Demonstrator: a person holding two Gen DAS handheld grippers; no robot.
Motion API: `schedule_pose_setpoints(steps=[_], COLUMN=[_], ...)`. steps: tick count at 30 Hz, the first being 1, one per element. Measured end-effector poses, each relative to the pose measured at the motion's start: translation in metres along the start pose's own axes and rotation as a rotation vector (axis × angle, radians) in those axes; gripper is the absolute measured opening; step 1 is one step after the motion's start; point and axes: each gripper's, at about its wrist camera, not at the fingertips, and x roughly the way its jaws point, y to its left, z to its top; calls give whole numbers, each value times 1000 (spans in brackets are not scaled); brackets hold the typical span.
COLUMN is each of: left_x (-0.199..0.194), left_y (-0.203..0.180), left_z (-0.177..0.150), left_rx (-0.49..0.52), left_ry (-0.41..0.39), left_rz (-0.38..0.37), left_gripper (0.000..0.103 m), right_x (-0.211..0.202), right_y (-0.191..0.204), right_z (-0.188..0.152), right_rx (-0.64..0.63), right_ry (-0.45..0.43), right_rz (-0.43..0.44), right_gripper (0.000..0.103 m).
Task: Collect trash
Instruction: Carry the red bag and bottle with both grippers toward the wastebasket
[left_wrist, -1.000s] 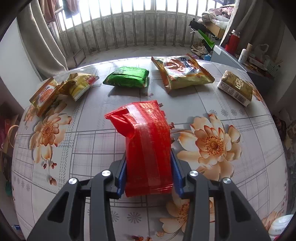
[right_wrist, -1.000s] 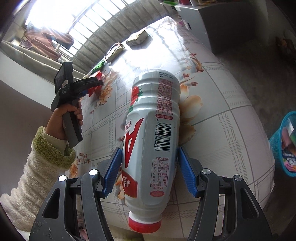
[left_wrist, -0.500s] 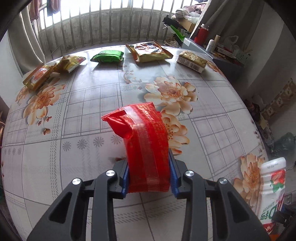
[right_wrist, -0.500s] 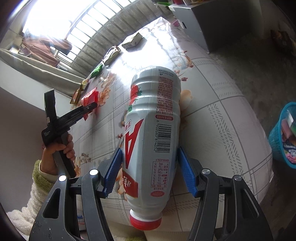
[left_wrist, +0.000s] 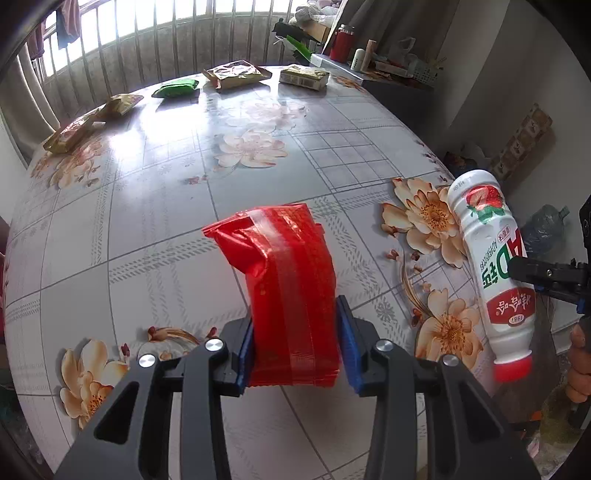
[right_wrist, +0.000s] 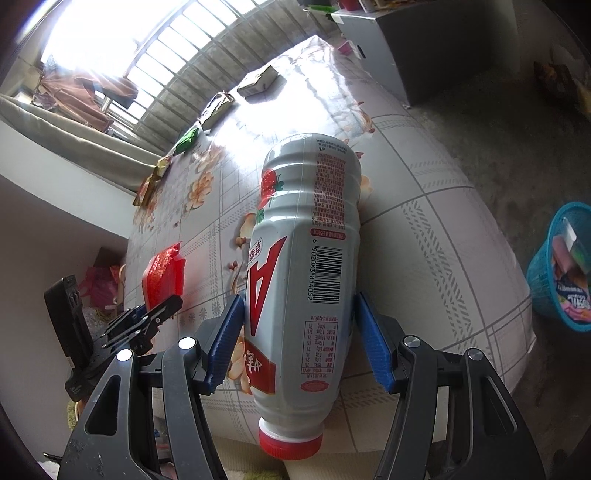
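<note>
Left wrist view: the left gripper (left_wrist: 295, 332) has the red snack packet (left_wrist: 284, 280) standing up between its 2 blue pads. Its jaws are opening, yet both pads lie against the packet's sides and it is lifted above the floral tablecloth (left_wrist: 155, 206). Far ahead of the fingers, along the table's far edge, lie 5 more wrappers, among them a green packet (left_wrist: 176, 88). Off to the right, the white yogurt-drink bottle (left_wrist: 491, 266) hangs cap down in the right gripper (left_wrist: 524, 275), with a hand (left_wrist: 580, 369) below it at the frame's edge.

Right wrist view: the right gripper (right_wrist: 299, 347) is clamped across the bottle (right_wrist: 306, 280), red cap toward the camera, base pointing away over the tablecloth (right_wrist: 424, 229). To its left the left gripper (right_wrist: 155, 310) carries the red packet (right_wrist: 162, 277). To the right, down on the floor, stands a blue basket (right_wrist: 543, 291) already holding wrappers.
</note>
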Motion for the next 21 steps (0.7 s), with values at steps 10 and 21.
schedule_pose_setpoints(steps=[10,21], left_x=[-4,14], left_y=[-3,-12], left_z=[1,0], left_rx=[-18,14], left_ry=[-51,-32], left_rz=[107,185], left_gripper=[68,40], right_x=[4,14], right_y=[8,1], right_z=[1,-1], right_rx=[7,62], right_ry=[16,36], right_rz=[-26,-1], right_gripper=[65,63])
